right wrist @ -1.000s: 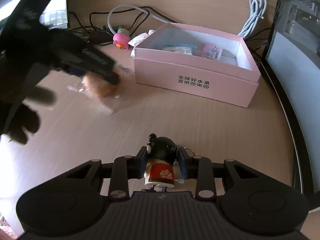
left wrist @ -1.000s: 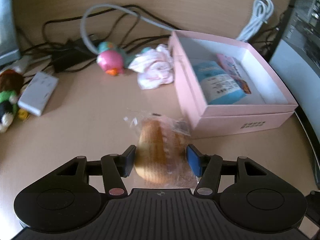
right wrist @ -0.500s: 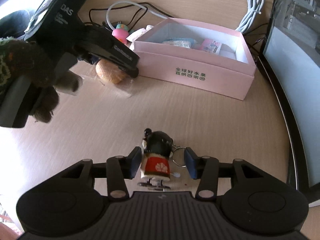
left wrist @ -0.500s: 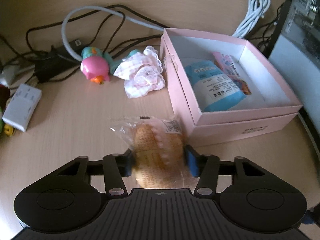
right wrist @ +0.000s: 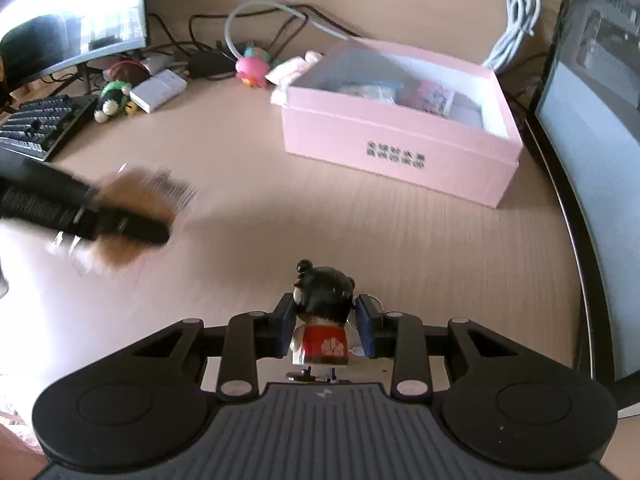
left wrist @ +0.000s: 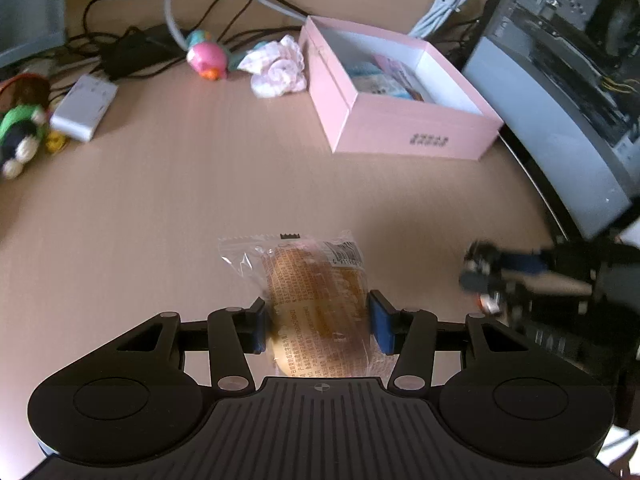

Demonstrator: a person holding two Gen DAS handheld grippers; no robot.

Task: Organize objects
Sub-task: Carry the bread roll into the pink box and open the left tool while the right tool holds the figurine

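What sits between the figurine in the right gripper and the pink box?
Nothing: in the right wrist view only bare desk lies between the black-haired figurine and the pink box.

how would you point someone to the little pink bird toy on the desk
Start at the open pink box on the desk. Just past its far left corner lies a crumpled white cloth, and beside that sits the pink bird toy: round, with a teal head and orange feet.
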